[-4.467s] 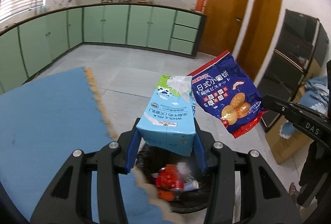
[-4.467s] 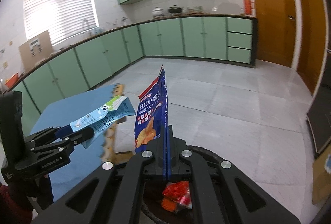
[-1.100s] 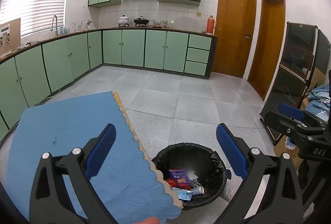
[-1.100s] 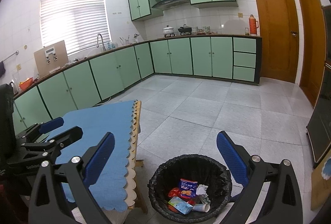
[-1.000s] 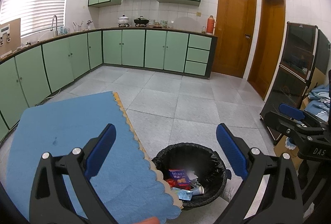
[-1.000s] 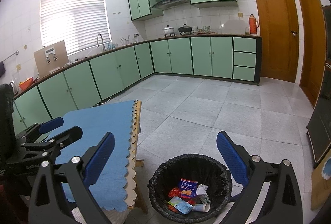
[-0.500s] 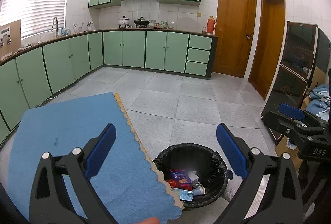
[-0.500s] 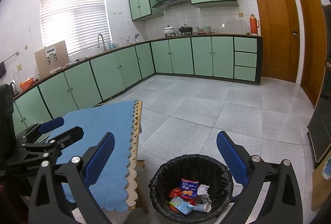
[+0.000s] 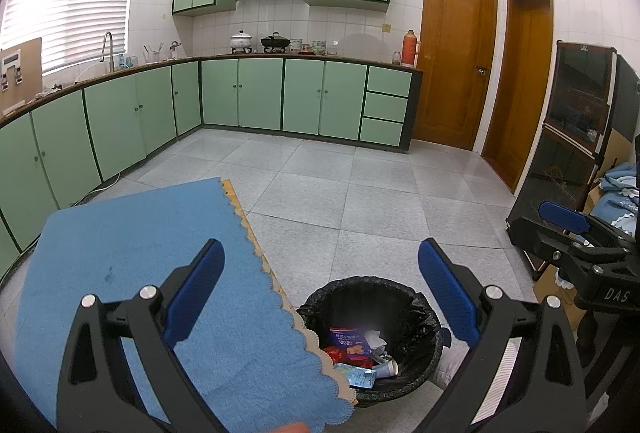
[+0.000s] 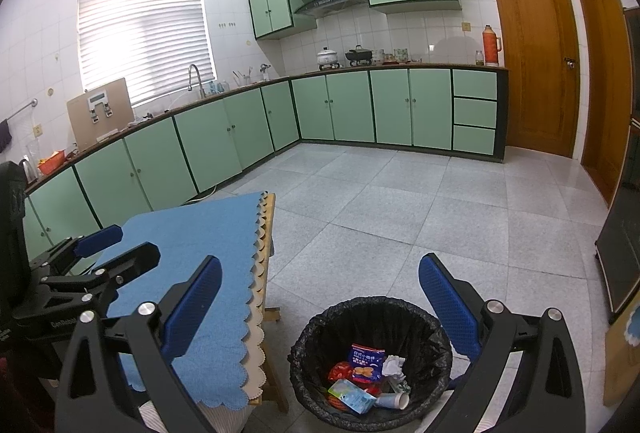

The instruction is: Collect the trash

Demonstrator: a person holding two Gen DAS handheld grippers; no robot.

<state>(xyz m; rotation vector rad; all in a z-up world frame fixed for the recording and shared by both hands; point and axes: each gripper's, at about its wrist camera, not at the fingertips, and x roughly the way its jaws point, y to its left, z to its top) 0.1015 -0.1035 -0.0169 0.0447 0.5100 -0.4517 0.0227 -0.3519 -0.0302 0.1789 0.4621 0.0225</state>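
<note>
As far as these views show, the job looks almost done. The blue surface (image 10: pixel 192 233), at the left of the frame, has no trash on it. The black bin (image 10: pixel 370 359), low in the middle, holds the snack bag (image 10: pixel 365 359), milk carton (image 10: pixel 351 396) and paper cup (image 10: pixel 394 400). The left hand-held gripper (image 9: pixel 320 291) and right hand-held gripper (image 10: pixel 320 293) both gape wide, holding nothing.

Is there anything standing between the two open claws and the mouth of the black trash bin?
Nothing visible does. The left claw and right claw are both open and empty above the trash bin, whose mouth is uncovered. The blue tablecloth lies beside the bin, not over it.
</note>
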